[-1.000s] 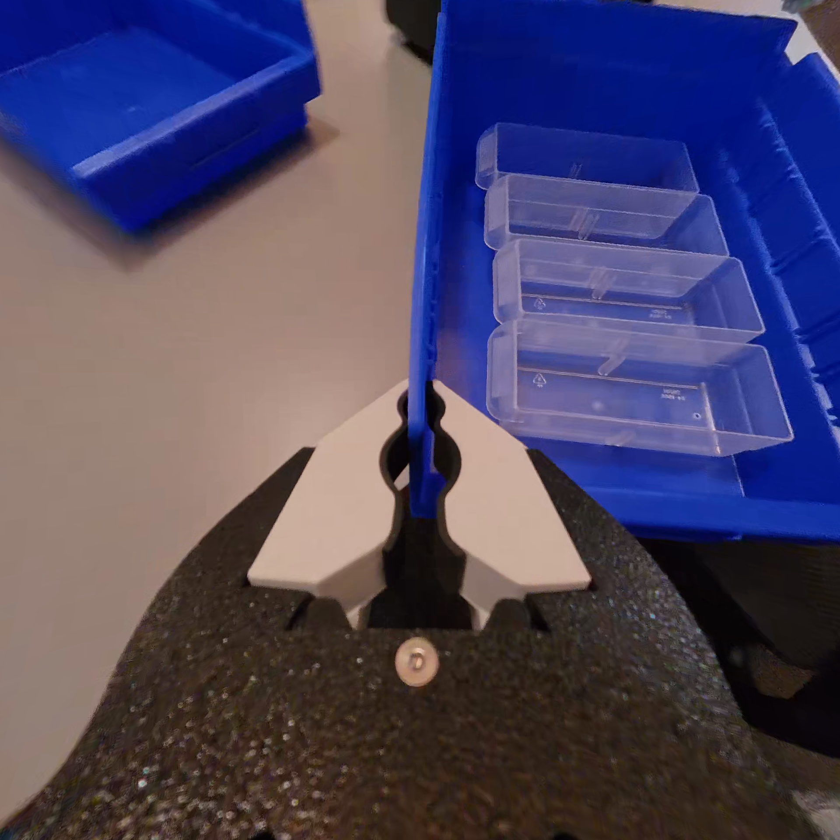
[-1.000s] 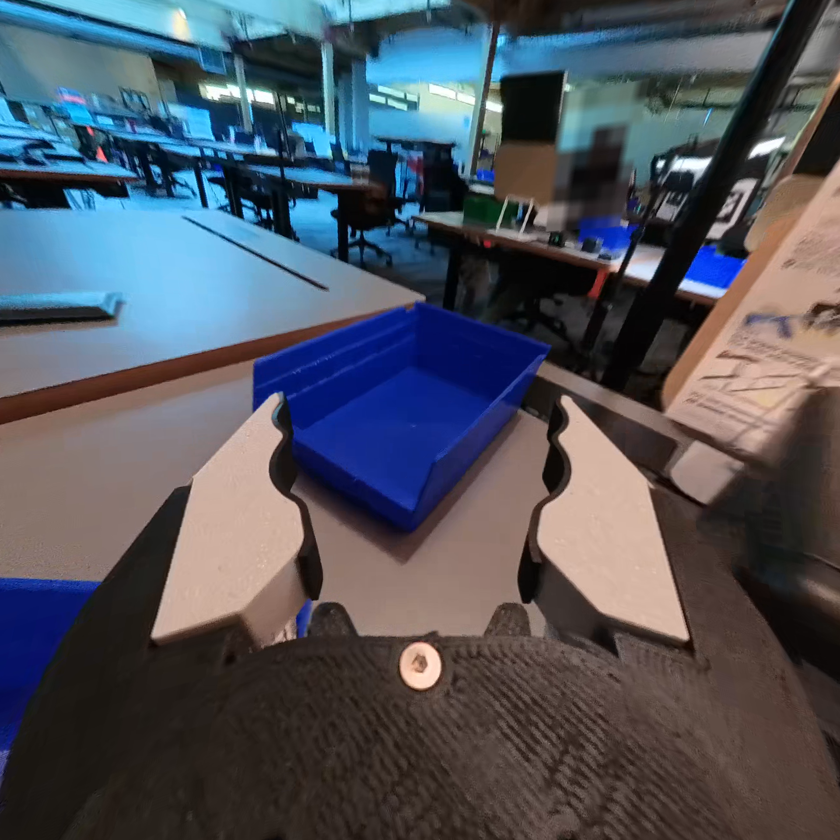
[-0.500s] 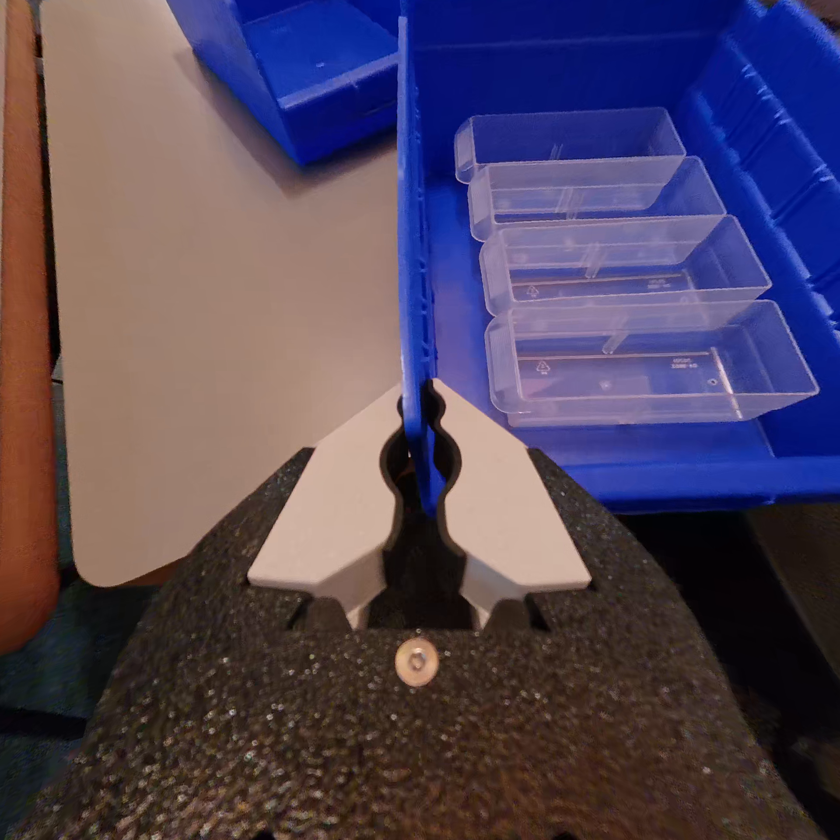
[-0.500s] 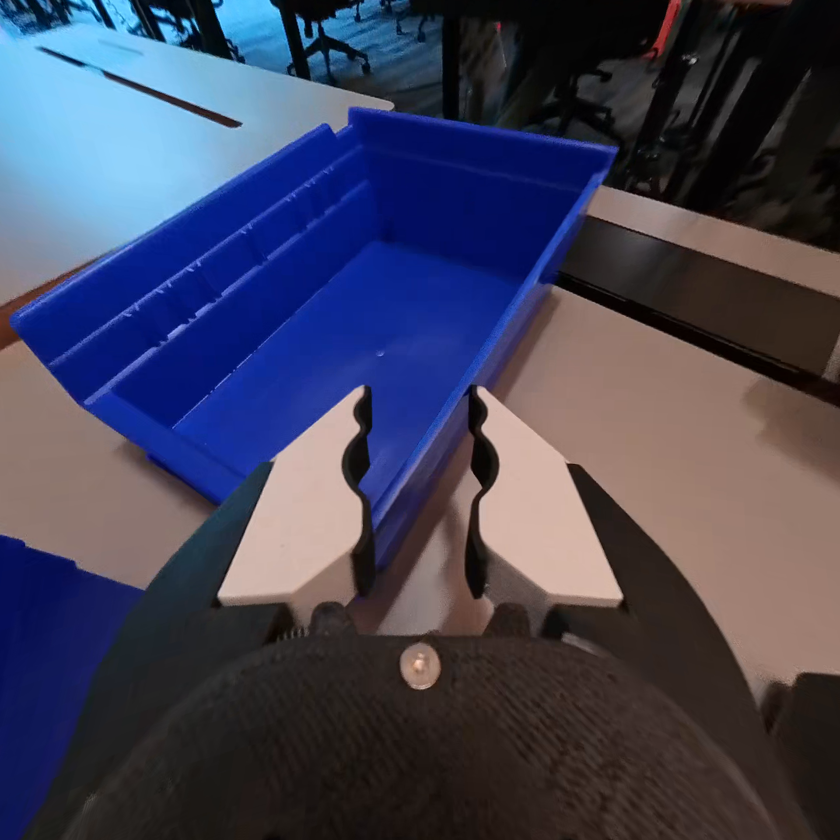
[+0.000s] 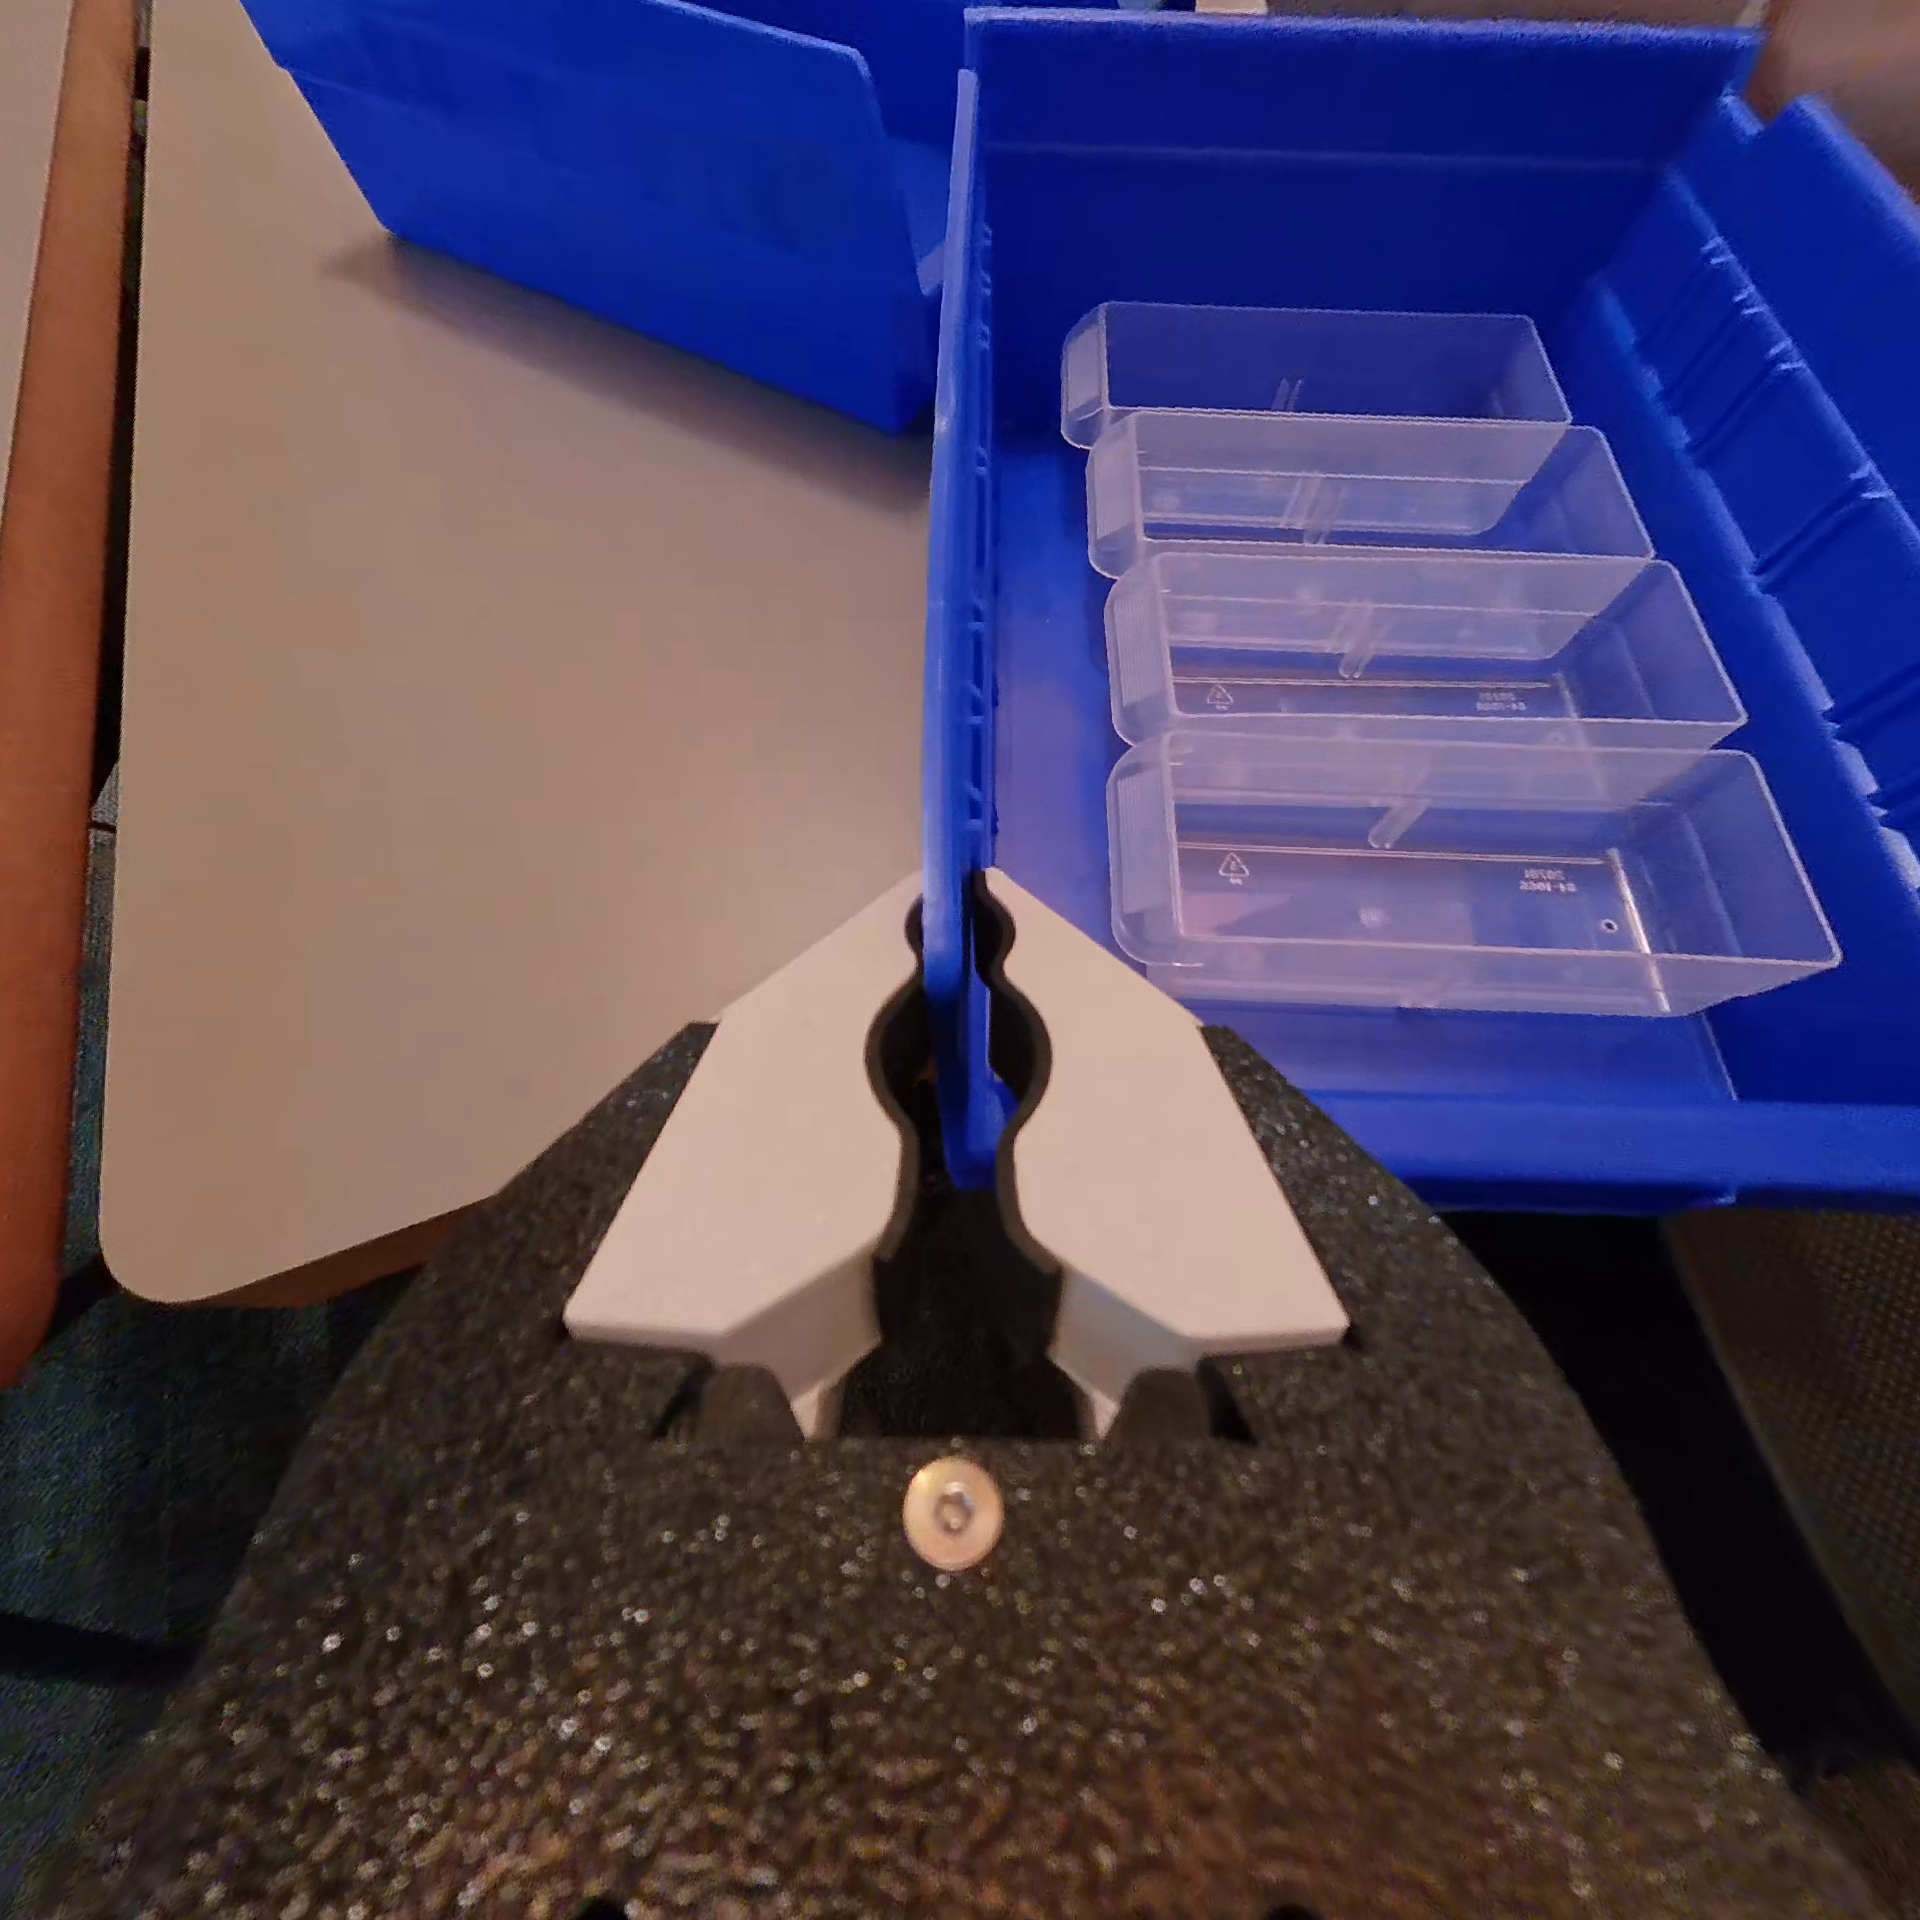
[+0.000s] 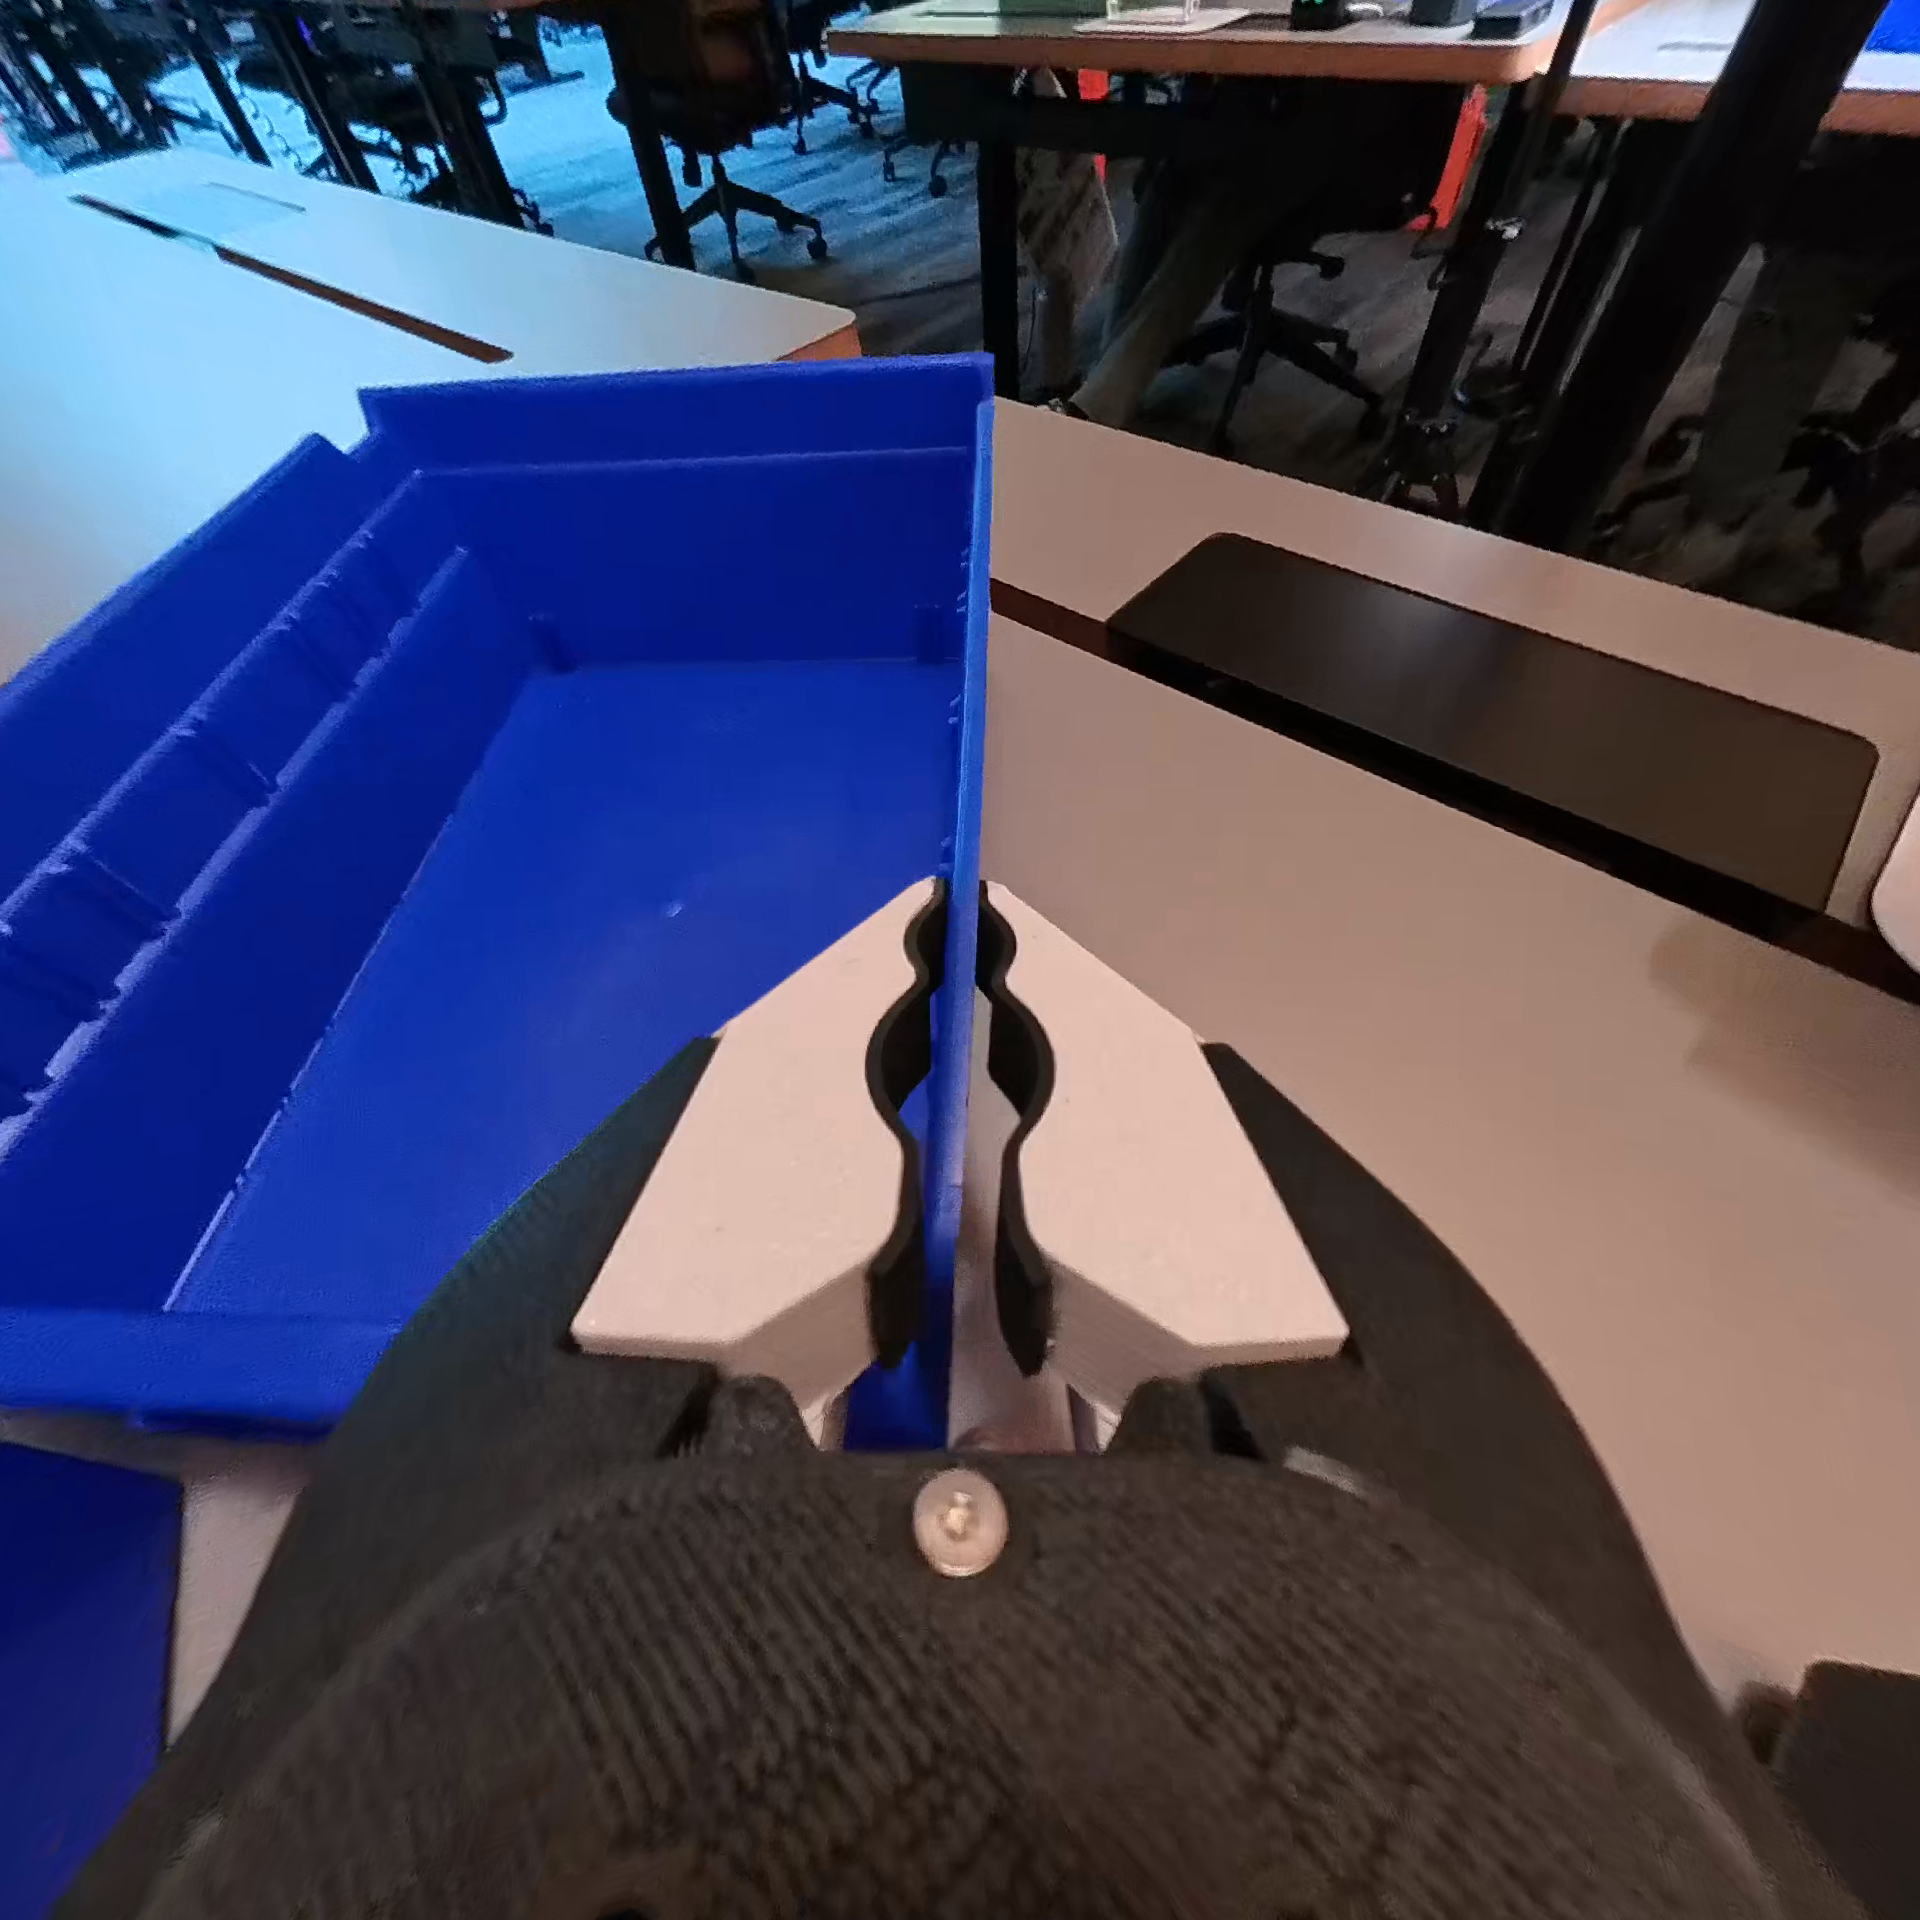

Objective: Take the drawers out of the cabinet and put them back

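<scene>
Left gripper point(image 5: 958, 914) pinched the side wall of a blue bin point(image 5: 1351, 197) holding four clear drawers point(image 5: 1455, 883), right gripper point(image 6: 961, 899) pinched an empty bin's point(image 6: 520, 883) wall, table point(image 6: 1351, 1039) beneath, cabinet unseen

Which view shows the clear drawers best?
Left wrist view. All four clear drawers lie side by side in the blue bin whose wall the left gripper clamps. The right wrist view shows none of them, only the empty blue bin that the right gripper clamps.
</scene>
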Motion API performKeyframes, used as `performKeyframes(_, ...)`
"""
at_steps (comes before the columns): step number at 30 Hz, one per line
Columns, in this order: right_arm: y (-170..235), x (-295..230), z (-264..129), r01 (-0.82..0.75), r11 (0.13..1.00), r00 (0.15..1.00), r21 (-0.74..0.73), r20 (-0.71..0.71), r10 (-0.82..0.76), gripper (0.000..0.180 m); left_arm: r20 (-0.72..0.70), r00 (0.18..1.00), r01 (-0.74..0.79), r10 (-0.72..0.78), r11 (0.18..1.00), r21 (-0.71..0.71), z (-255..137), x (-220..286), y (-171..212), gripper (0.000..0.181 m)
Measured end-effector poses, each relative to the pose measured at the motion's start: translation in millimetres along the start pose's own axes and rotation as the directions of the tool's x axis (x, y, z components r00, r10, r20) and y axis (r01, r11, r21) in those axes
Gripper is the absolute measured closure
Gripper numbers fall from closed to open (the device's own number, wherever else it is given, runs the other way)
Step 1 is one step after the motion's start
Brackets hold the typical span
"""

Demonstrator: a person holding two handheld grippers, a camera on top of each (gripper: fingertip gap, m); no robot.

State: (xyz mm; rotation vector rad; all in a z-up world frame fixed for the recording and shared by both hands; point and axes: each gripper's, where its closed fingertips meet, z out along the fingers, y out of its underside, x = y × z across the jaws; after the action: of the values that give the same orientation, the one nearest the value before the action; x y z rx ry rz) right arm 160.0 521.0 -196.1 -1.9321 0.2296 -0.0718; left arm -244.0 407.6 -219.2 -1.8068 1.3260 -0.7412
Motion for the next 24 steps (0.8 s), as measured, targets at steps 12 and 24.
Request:
performKeyframes(12, -2.3, -9.9, 12.8, 0.165, 0.985, 0.984, 0.041, 0.055, -0.167, 0.178, -0.027, 0.999, 0.045, -0.044, 0.997, 0.065, 0.2, 4.1, -0.4, 0.181)
performKeyframes(24, -187.7, -67.7, -88.8, 0.690, 0.670, 0.720, 0.274, -0.174, -0.671, 0.179, -0.031, 0.996, 0.085, -0.082, 0.991, 0.099, 5.8, 5.6, -3.2, 0.180)
